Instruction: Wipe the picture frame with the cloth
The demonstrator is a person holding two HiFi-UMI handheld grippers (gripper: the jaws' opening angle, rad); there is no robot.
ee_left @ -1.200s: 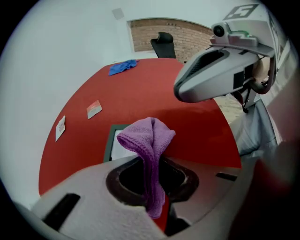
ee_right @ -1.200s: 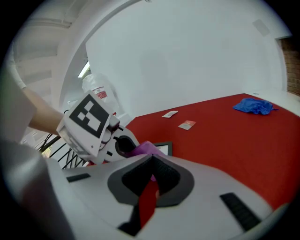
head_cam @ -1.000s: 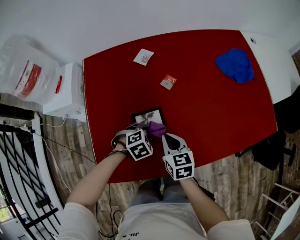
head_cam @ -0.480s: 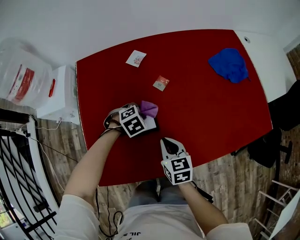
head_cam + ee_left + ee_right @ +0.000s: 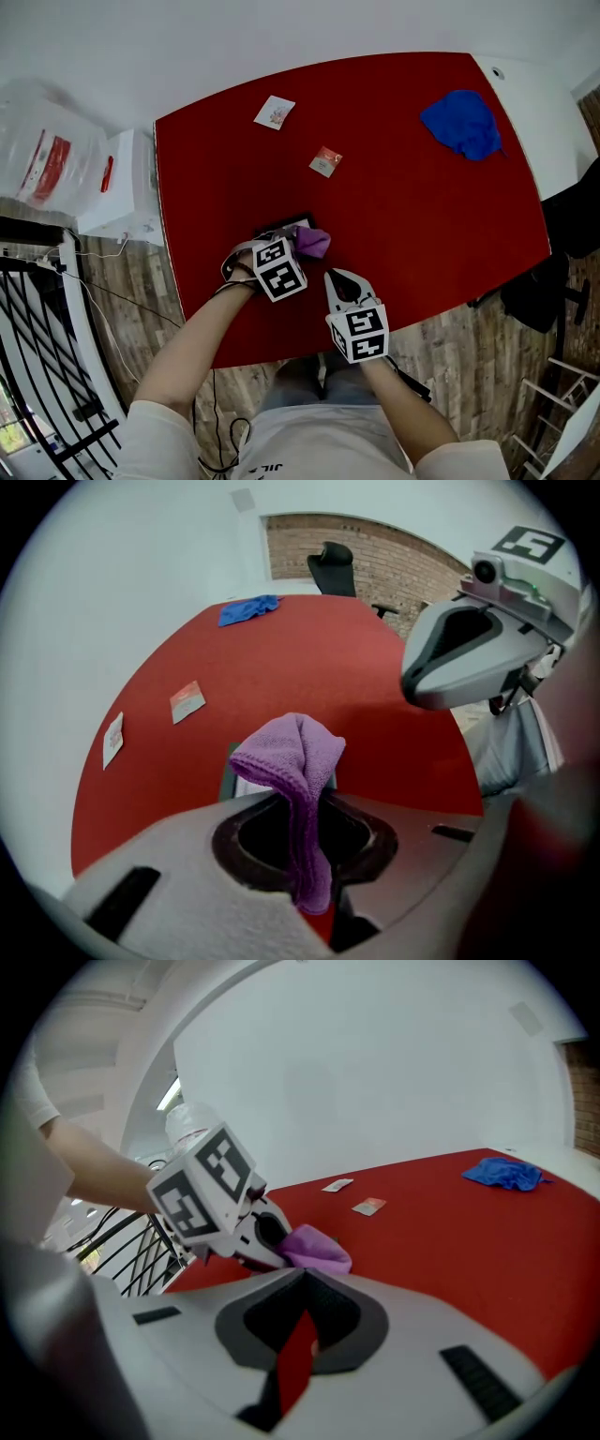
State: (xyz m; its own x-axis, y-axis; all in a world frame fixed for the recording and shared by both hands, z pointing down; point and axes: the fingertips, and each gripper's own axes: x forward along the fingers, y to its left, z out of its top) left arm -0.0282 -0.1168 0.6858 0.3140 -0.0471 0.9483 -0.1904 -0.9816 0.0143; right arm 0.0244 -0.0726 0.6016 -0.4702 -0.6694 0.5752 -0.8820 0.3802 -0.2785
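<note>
Most of the picture frame (image 5: pixel 284 226) hides beneath the cloth (image 5: pixel 312 243) clamped by the left gripper (image 5: pixel 298 247); right gripper (image 5: pixel 339 277), jaws closed, empty, near the worktop (image 5: pixel 422 206) edge.

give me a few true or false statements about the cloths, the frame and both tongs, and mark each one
1. The left tongs grip the purple cloth. True.
2. The right tongs hold the blue cloth. False: the blue cloth lies near the table's far right corner, and the right tongs hold nothing.
3. The picture frame lies on the red table, right by the purple cloth. True.
4. The small packets are stacked on the picture frame. False: the two lie apart on the bare table, farther off.
</note>
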